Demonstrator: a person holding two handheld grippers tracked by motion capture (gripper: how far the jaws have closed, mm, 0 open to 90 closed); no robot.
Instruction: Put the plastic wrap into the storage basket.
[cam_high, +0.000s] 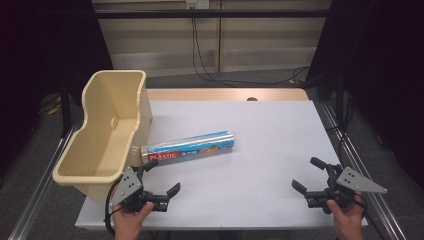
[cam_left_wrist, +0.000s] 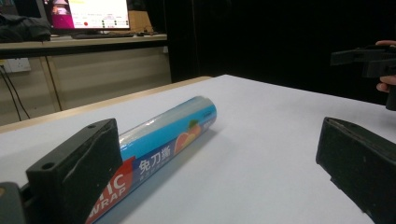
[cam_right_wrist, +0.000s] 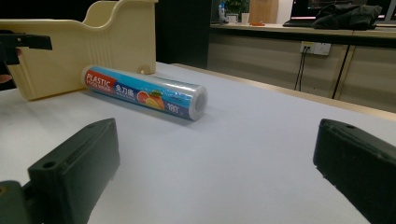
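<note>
While the cream tub stands at the table's left edge, a roll of plastic wrap lies on its side with its red end just beside the tub wall. The left claw, jaws wide, sits near that red end. The right claw, also wide and holding nothing, is well apart from it.

blue plastic wrap roll, lying flat, beside bin
</note>
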